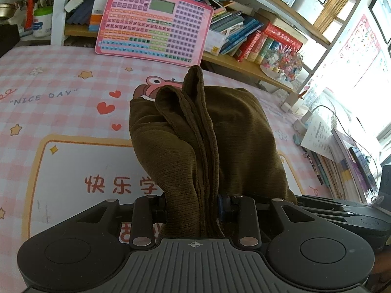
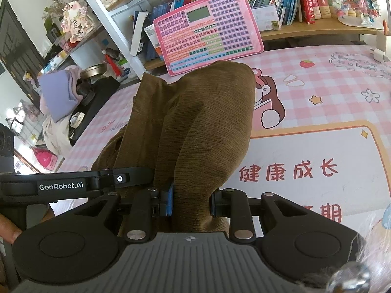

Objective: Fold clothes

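Two handheld claws grip an olive-brown ribbed garment [image 1: 210, 131] above a surface [image 1: 63, 102] covered by a pink checked cartoon mat. The left claw [image 1: 193, 210] is closed on a thick bunch of gathered fabric, whose folds stand up between its jaws; the right claw [image 2: 191, 202] is likewise clamped on a broad fold of the same cloth. In the right wrist view the left device sits just beside the right one, so the two holds are close together. The garment [image 2: 195, 122] drapes forward from both grips, its far end seemingly resting on the mat in front of a pink toy keyboard [image 1: 154, 22] leaning against the bookshelf [image 1: 268, 58]. The step in hand appears to be carrying a held edge across to make a fold. The next move would call for laying the gripped edge down squarely over the cloth below, keeping both corners level, then letting go.
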`<state>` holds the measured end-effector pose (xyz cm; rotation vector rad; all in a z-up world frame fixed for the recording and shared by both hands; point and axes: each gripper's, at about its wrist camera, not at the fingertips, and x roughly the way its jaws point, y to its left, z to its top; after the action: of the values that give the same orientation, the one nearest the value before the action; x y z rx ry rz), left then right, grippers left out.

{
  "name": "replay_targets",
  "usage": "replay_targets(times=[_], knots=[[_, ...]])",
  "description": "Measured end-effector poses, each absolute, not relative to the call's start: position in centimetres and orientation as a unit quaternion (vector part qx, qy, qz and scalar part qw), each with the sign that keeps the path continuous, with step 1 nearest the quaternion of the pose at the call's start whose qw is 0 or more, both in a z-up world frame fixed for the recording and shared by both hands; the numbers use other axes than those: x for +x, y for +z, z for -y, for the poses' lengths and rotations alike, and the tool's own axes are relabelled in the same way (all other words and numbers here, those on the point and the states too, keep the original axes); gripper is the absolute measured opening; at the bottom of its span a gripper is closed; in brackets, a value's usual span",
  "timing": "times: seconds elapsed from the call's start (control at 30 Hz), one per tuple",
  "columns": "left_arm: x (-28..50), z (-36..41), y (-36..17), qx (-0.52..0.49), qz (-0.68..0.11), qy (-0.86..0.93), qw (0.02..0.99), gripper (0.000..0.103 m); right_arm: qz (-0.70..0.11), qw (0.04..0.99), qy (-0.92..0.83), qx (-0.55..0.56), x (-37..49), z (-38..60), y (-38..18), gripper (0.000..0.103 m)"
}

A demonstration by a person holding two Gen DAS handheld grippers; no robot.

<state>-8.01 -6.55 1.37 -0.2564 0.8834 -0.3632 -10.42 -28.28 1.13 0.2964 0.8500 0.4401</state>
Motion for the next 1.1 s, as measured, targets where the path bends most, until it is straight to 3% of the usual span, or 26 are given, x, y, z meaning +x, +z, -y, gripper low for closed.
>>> replay_targets(times=[0.7,1.1], knots=[[4.0,-1.3,2.5,-0.124,-0.392,-0.194,0.891,0.033,-0.367,0.904,0.208,0.075,1.3,19.1,2.5,0.025],[13.7,-8.1,-1.2,-0.152,-0.401,-0.174,0.887,0.033,-0.374,0.904,0.205,0.043,11.5,11.7,-0.4,0.026]])
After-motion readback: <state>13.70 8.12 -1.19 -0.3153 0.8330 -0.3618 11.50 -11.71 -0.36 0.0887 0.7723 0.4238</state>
